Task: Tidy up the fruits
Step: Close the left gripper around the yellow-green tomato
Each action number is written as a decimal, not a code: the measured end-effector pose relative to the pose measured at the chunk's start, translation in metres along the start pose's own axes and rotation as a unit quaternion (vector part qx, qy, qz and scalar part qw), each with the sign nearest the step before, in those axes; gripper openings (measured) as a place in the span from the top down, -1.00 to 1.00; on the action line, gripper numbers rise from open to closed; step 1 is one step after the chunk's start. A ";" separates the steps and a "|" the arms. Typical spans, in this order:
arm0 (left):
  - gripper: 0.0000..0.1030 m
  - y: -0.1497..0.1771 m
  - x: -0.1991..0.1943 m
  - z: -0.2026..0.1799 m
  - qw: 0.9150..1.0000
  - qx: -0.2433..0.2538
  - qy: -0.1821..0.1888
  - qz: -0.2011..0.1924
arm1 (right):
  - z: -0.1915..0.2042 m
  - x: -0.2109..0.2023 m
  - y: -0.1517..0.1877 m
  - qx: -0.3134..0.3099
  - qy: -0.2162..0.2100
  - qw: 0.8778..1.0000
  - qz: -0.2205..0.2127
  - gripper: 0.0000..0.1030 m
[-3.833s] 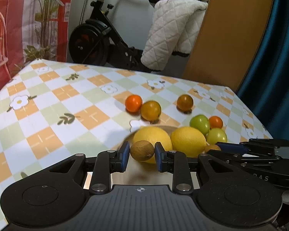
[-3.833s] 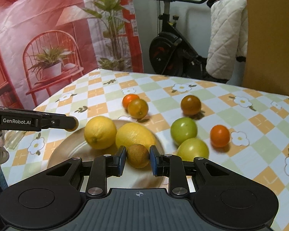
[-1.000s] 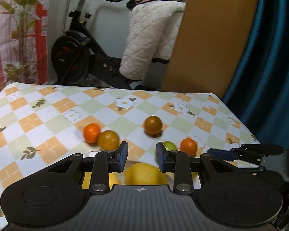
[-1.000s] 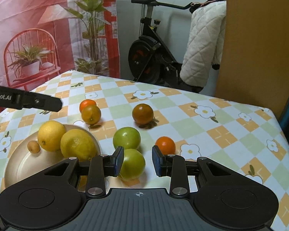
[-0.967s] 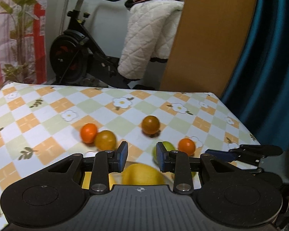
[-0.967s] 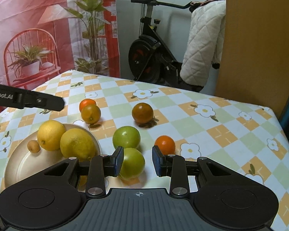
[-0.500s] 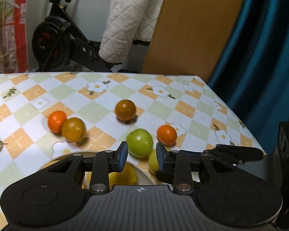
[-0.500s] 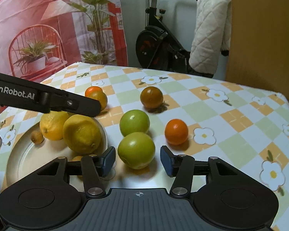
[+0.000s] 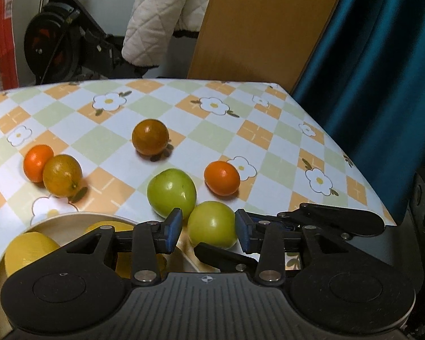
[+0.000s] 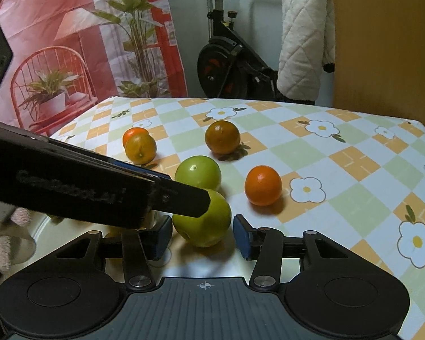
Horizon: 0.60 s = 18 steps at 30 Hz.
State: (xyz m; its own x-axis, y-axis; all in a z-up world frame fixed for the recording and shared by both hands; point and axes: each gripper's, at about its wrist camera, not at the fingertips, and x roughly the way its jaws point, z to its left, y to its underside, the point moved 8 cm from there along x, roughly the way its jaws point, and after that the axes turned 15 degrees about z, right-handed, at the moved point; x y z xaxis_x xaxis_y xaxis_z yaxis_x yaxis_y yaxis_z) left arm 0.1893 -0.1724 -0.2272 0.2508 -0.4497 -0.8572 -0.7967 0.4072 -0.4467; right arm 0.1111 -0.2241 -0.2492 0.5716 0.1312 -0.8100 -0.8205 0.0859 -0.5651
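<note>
A yellow-green fruit [image 10: 202, 218] lies on the checked tablecloth beside the plate [image 9: 70, 221]. My right gripper [image 10: 202, 239] straddles it, jaws closing, with a sliver of gap still showing at the pads. My left gripper [image 9: 208, 231] hovers over the same fruit [image 9: 212, 223], jaws opening and not pressing it. One left finger [image 10: 99, 195] crosses the right wrist view and ends over the fruit's top. The right gripper's fingers [image 9: 340, 221] show in the left wrist view. A second green fruit [image 9: 171, 192] sits just behind. Lemons [image 9: 28, 250] rest on the plate.
An orange fruit [image 9: 221, 178] lies right of the green pair, and a brownish one [image 9: 150, 136] farther back. Two more orange fruits [image 9: 62, 175] touch at the left. The table's right edge [image 9: 362, 181] is near, before a blue curtain. An exercise bike stands beyond.
The left gripper swung right and down from above the plate to the nearer green fruit, and its jaws widened. The right gripper sank around that fruit; its jaws spread, then narrowed a little.
</note>
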 end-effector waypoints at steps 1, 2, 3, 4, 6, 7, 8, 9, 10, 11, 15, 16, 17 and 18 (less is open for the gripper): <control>0.17 0.000 0.002 0.001 1.000 -0.001 0.002 0.003 | 0.000 0.000 0.000 0.002 -0.001 1.000 0.000 0.15; 0.17 -0.001 0.004 0.000 1.000 -0.002 0.004 0.006 | -0.001 0.001 0.000 0.004 -0.002 1.000 0.000 0.15; 0.16 -0.002 0.006 0.000 1.000 -0.002 0.006 0.008 | -0.001 0.002 0.001 0.005 -0.003 1.000 0.000 0.15; 0.15 -0.003 0.006 0.000 1.000 0.000 0.005 0.006 | -0.001 0.002 0.001 0.007 -0.003 1.000 0.000 0.16; 0.14 -0.005 0.008 -0.002 1.000 0.003 0.002 0.005 | -0.001 0.004 0.002 0.009 -0.003 1.000 0.001 0.17; 0.12 -0.005 0.009 -0.003 1.000 0.004 0.002 0.004 | -0.001 0.004 0.003 0.011 -0.004 1.000 0.000 0.18; 0.10 -0.006 0.009 -0.004 1.000 0.007 0.001 0.004 | -0.002 0.003 0.003 0.014 -0.006 1.000 -0.001 0.18; 0.07 -0.006 0.010 -0.005 1.000 0.010 -0.001 0.004 | -0.002 0.003 0.003 0.017 -0.007 1.000 -0.001 0.18; 0.07 -0.006 0.010 -0.006 1.000 0.012 -0.004 0.005 | -0.002 0.003 0.003 0.019 -0.007 1.000 -0.002 0.18; 0.07 -0.006 0.011 -0.007 1.000 0.014 -0.005 0.007 | -0.002 0.004 0.003 0.020 -0.008 1.000 -0.003 0.18; 0.07 -0.004 0.012 -0.010 1.000 0.024 -0.011 0.015 | -0.003 0.003 0.003 0.025 -0.009 1.000 -0.005 0.18; 0.07 -0.003 0.012 -0.010 0.999 0.028 -0.014 0.016 | -0.004 0.003 0.003 0.027 -0.009 1.000 -0.005 0.18; 0.07 -0.002 0.012 -0.010 0.999 0.030 -0.015 0.017 | -0.004 0.003 0.003 0.028 -0.009 1.000 -0.006 0.18; 0.07 -0.002 0.012 -0.010 0.999 0.031 -0.016 0.018 | -0.004 0.003 0.003 0.028 -0.009 1.000 -0.007 0.18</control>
State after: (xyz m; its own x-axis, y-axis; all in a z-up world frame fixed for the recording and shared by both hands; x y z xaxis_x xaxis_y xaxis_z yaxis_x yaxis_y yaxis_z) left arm 0.1884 -0.1869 -0.2343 0.2400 -0.4086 -0.8806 -0.7708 0.4712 -0.4288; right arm 0.1097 -0.2277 -0.2540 0.5827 0.1479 -0.7991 -0.8121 0.1435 -0.5656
